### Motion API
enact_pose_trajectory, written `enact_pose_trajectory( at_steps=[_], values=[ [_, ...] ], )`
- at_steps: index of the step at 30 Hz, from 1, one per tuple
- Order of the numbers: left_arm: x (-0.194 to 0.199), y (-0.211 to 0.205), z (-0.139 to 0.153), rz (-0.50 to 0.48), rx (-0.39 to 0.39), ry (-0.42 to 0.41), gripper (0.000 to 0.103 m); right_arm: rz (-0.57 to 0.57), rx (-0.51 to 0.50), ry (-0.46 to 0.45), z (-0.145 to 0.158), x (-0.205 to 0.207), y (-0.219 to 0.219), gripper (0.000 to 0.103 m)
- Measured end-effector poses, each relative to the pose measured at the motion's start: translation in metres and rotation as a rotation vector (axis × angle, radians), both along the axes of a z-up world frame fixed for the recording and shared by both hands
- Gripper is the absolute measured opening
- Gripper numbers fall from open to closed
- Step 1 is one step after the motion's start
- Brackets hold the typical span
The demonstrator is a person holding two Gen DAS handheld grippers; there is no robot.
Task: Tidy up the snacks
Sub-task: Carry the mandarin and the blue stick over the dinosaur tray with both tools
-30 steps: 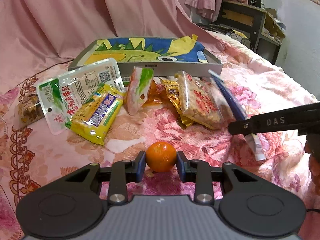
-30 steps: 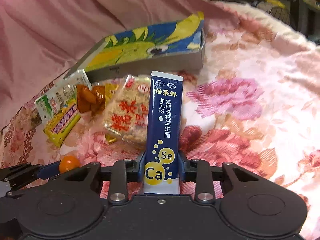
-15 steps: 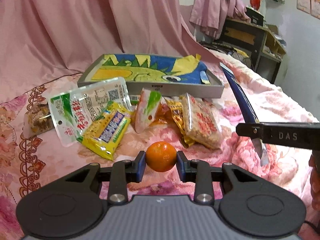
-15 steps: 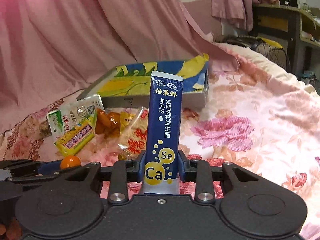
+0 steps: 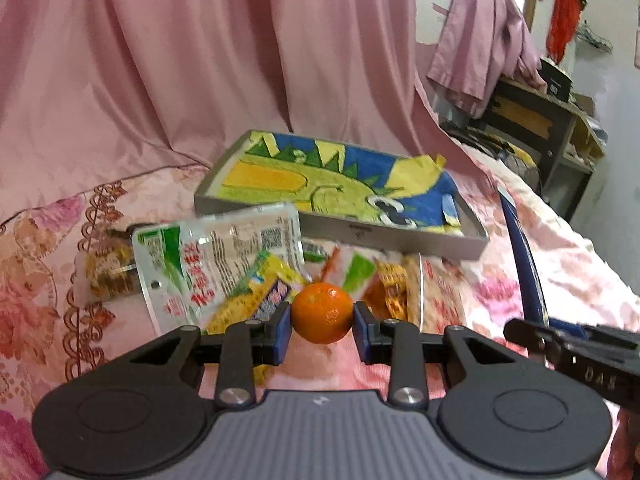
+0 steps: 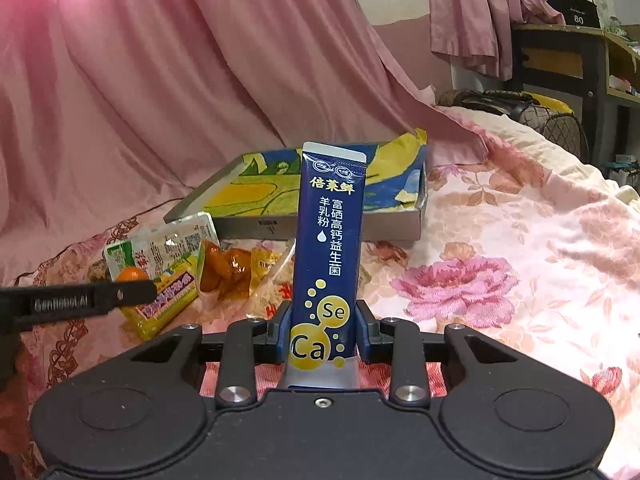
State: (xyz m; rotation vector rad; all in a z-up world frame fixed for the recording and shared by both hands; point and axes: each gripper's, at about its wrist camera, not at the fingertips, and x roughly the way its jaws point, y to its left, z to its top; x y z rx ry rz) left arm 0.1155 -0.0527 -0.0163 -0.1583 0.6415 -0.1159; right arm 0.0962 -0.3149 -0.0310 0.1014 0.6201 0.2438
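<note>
My left gripper (image 5: 322, 334) is shut on a small orange fruit (image 5: 322, 313), held above the flowered bedspread. My right gripper (image 6: 323, 336) is shut on the lower end of a tall dark-blue powder sachet (image 6: 329, 248) that stands upright between its pads. In the left wrist view the sachet (image 5: 520, 256) shows edge-on at the right. A grey shallow box (image 5: 372, 235) lined with a blue, yellow and green picture lies beyond the snack pile. In the right wrist view the box (image 6: 320, 227) sits behind the sachet, and the fruit (image 6: 130, 274) peeks over the left gripper's finger.
Loose snack packets lie in front of the box: a clear green-and-white pouch (image 5: 216, 264), a yellow bar pack (image 6: 168, 296), an orange dried-fruit bag (image 6: 226, 274). A pink curtain (image 5: 200, 60) hangs behind. Dark shelving (image 6: 568, 60) stands far right.
Both grippers rose with their loads and tilted up, so the box and curtain now sit lower and nearer in view. The snack pile slid down behind the orange fruit.
</note>
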Motion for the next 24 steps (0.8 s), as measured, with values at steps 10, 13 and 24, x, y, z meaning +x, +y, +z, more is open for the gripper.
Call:
enact_pose_trajectory(
  at_steps=[10,13,24],
  values=[
    [0.025,-0.006,0.015,0.0,0.032,-0.027,0.036,-0.021,0.025,-0.035,-0.001,0.009,-0.005,0.033],
    [0.033,-0.009,0.02,0.003,0.031,-0.04,0.036,-0.029,0.036,-0.045,-0.001,0.012,-0.008,0.034],
    [0.058,-0.015,0.025,0.014,0.013,-0.049,0.036,0.002,0.055,-0.106,-0.002,0.032,-0.005,0.033]
  ],
)
